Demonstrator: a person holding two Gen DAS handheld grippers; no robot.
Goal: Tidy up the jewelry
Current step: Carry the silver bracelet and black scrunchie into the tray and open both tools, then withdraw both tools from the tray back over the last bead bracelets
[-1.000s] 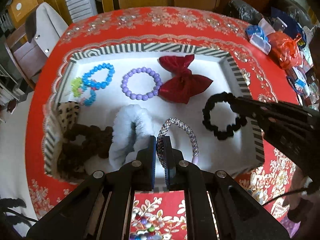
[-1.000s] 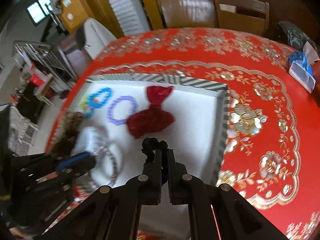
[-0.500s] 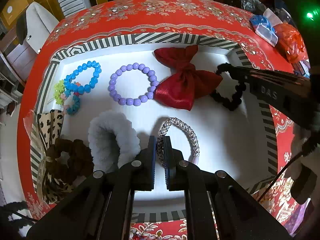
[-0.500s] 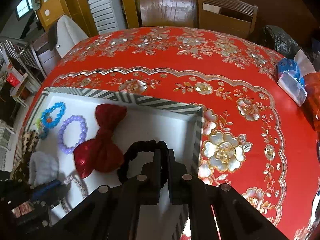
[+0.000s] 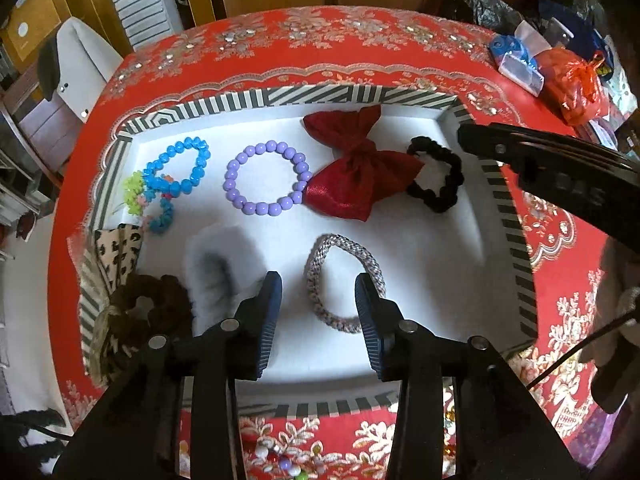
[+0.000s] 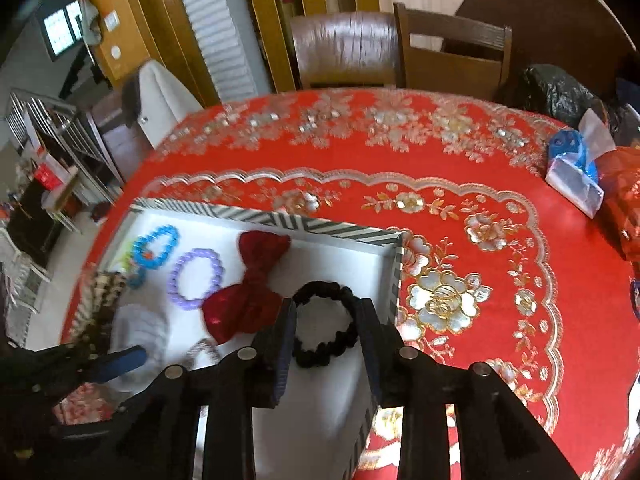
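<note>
Both grippers' jaws are spread wide and empty over the striped-rim white tray (image 5: pixel 340 96); black scrunchie (image 6: pixel 324 330) and silver braided bracelet (image 5: pixel 344 282) should be left flat, unsnagged.

A round counter (image 6: pixel 500 248) draped in red cloth with gold and silver floral patterns fills the near scene. Beyond its far edge stand a brown padded chair (image 6: pixel 344 52) and a wooden slat-backed chair (image 6: pixel 452 56), with a dark round wooden tabletop (image 6: pixel 548 12) at far right. A white louvred panel (image 6: pixel 216 28) (framed in yellow wood) rises at far left, above a pale tiled floor (image 6: pixel 64 264).
</note>
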